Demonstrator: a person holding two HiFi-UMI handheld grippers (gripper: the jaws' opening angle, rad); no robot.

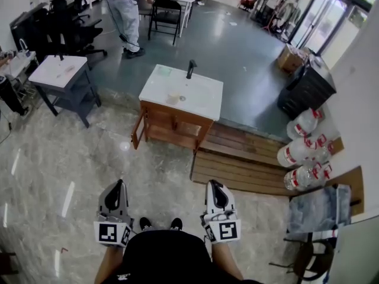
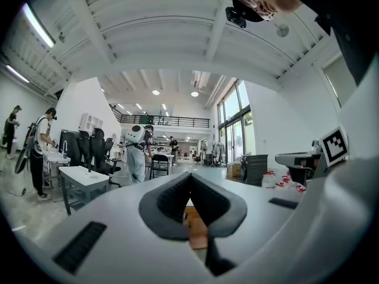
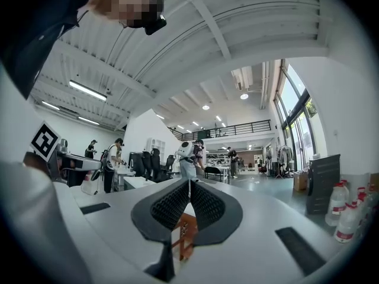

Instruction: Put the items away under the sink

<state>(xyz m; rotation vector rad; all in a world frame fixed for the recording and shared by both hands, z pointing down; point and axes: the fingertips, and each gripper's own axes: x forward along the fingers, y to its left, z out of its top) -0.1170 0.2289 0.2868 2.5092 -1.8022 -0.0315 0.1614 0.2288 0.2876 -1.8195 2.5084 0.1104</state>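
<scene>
The sink cabinet (image 1: pixel 172 125) is wooden with a white top (image 1: pixel 198 93) and a black faucet (image 1: pixel 190 68), and it stands on the floor a few steps ahead of me. A small pale item (image 1: pixel 173 98) lies on the top near the drain. My left gripper (image 1: pixel 120 183) and right gripper (image 1: pixel 211 184) are held low in front of my body, both shut with nothing between the jaws. A strip of the wooden cabinet (image 2: pixel 195 223) shows between the left gripper's (image 2: pixel 190 175) jaws. The cabinet (image 3: pixel 185 232) also shows below the right gripper's (image 3: pixel 189 182) closed tips.
A wooden platform (image 1: pixel 237 161) lies right of the cabinet, with large water bottles (image 1: pixel 305 149) beyond it. A chair draped with denim (image 1: pixel 320 212) stands at the right. A grey table (image 1: pixel 62 76) is at the left. A person (image 1: pixel 127 10) stands far behind the sink.
</scene>
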